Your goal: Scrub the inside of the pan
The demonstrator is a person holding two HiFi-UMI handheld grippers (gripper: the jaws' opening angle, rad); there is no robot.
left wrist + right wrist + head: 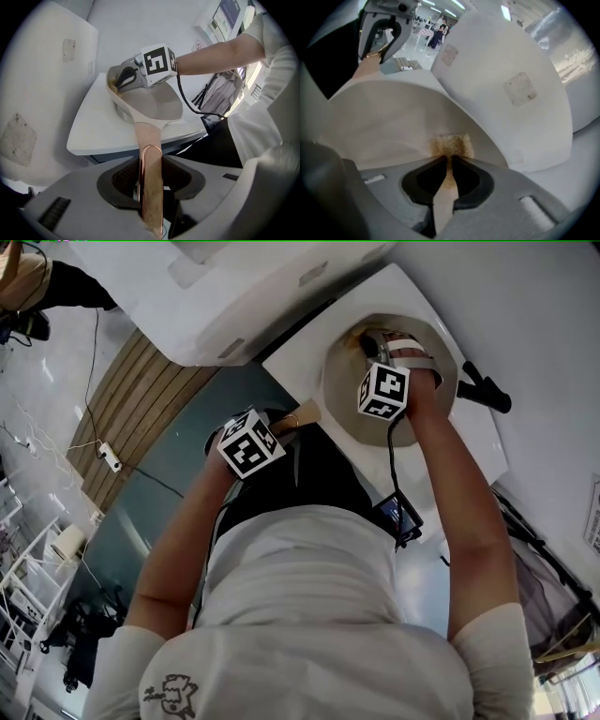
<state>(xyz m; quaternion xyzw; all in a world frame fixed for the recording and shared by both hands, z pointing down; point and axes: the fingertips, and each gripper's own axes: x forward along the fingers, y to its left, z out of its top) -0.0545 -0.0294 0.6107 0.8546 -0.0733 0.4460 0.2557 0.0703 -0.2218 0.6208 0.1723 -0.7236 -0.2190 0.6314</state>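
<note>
The pan [159, 107] sits on the white table [93, 129], close to the table edge nearest us. Its handle [149, 140] reaches out past that edge. The handle's long axis runs straight from the bowl out over the edge and into our left gripper [150, 180]. That gripper is off the table and clamped on the handle from both sides.

Our right gripper [449, 161] is over the table and inside the bowl. Its jaws are pinched on a thin yellow-brown sponge [450, 145]. The sponge's free end lies against the pan's cream inner wall, on the side farthest from the table's near edge.

We judge that the scrubbing is under way. The right hand is the one at the working surface and the left only steadies. From the sponge, the unscrubbed floor of the bowl lies back toward the handle, so strokes would run along that axis or sweep round the wall.

The right gripper view alone shows the sponge meeting the wall. In the head view the marker cube and hand cover it. The left gripper view alone shows the grip on the handle.
</note>
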